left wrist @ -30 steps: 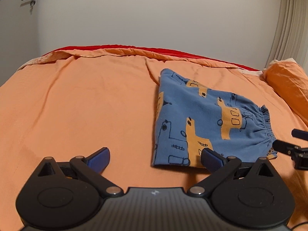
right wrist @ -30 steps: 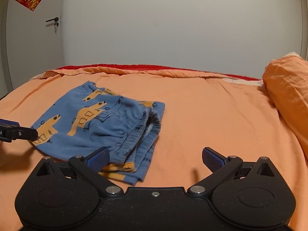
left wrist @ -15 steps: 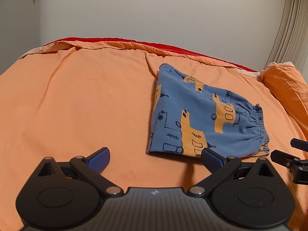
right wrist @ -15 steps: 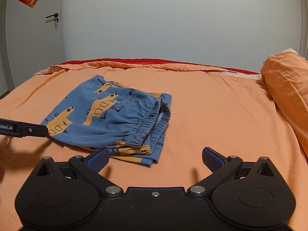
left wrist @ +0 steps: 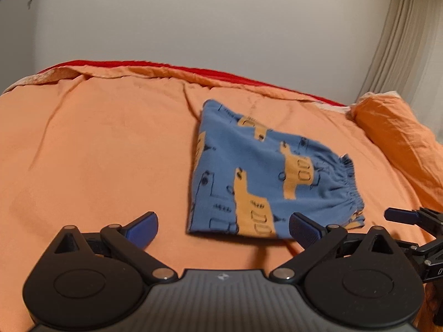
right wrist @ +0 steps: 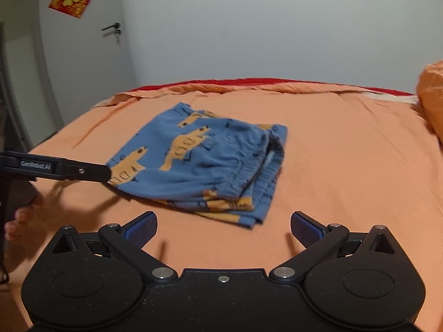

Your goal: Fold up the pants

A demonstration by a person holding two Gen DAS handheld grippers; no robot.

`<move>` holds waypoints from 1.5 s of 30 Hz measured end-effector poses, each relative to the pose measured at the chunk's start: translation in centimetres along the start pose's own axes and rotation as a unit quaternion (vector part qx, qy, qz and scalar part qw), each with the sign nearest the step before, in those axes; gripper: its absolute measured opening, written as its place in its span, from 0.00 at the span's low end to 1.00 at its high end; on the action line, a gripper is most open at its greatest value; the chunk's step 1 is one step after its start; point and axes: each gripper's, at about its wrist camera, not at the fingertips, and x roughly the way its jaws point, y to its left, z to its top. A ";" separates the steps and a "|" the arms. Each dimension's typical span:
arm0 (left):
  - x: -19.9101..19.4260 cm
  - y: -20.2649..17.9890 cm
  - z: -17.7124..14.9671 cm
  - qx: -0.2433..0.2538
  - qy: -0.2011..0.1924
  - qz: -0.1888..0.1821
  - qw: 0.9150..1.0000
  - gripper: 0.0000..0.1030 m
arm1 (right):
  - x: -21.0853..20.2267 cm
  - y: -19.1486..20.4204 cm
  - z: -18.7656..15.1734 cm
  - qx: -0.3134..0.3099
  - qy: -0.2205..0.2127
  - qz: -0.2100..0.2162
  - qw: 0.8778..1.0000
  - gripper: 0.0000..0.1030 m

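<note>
Blue pants (left wrist: 265, 177) with an orange vehicle print lie folded into a compact stack on the orange bedsheet (left wrist: 97, 149); the elastic waistband faces right in the left wrist view. In the right wrist view the same pants (right wrist: 205, 163) show stacked layers at their near right edge. My left gripper (left wrist: 223, 228) stands open just short of the pants' near edge, holding nothing. My right gripper (right wrist: 223, 228) is open too, a little back from the pants. The left gripper's finger (right wrist: 69, 170) reaches in from the left beside the pants.
An orange pillow (left wrist: 398, 138) lies at the right side of the bed. A red blanket edge (left wrist: 193, 70) runs along the far side under a grey wall. A door (right wrist: 83, 63) with a red decoration stands far left. A hand (right wrist: 19, 218) shows at left.
Both grippers have pulled back from the folded pants, which now sit farther off and lie still. Both stayed open throughout.
</note>
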 end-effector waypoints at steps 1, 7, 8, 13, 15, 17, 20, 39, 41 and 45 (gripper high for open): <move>0.3 0.1 0.4 0.002 -0.003 -0.003 1.000 1.00 | 0.1 -0.4 0.5 -0.005 -0.003 0.011 1.000 0.99; 2.0 0.3 2.3 0.015 -0.040 0.006 0.999 1.00 | 3.5 -4.4 4.6 0.004 -0.002 0.068 0.998 0.99; 2.2 0.3 2.4 0.016 -0.043 0.001 0.999 1.00 | 4.2 -5.1 5.2 0.012 0.001 0.075 0.997 0.99; 3.1 0.3 1.9 0.020 -0.040 -0.018 0.999 1.00 | 8.1 -8.1 6.8 0.079 0.039 0.103 0.991 0.99; 3.4 0.4 1.6 0.023 -0.035 -0.022 0.999 1.00 | 9.4 -8.8 7.1 0.105 0.046 0.119 0.986 0.99; 3.7 0.7 1.4 0.019 -0.031 -0.022 0.999 1.00 | 10.3 -9.4 7.2 0.135 0.044 0.132 0.981 1.00; 3.9 1.6 1.3 -0.003 -0.019 -0.037 0.999 1.00 | 10.9 -10.2 7.3 0.182 0.027 0.150 0.971 1.00; 3.5 3.4 2.6 -0.080 0.015 -0.066 0.995 0.80 | 11.0 -10.6 6.6 0.208 0.018 0.095 0.973 0.47; 3.6 3.3 2.6 -0.079 0.020 -0.066 0.994 0.77 | 11.0 -10.4 6.7 0.201 0.018 0.092 0.975 0.47; 3.7 3.1 2.6 -0.083 0.034 -0.073 0.993 0.61 | 11.0 -10.2 6.7 0.197 0.018 0.088 0.976 0.44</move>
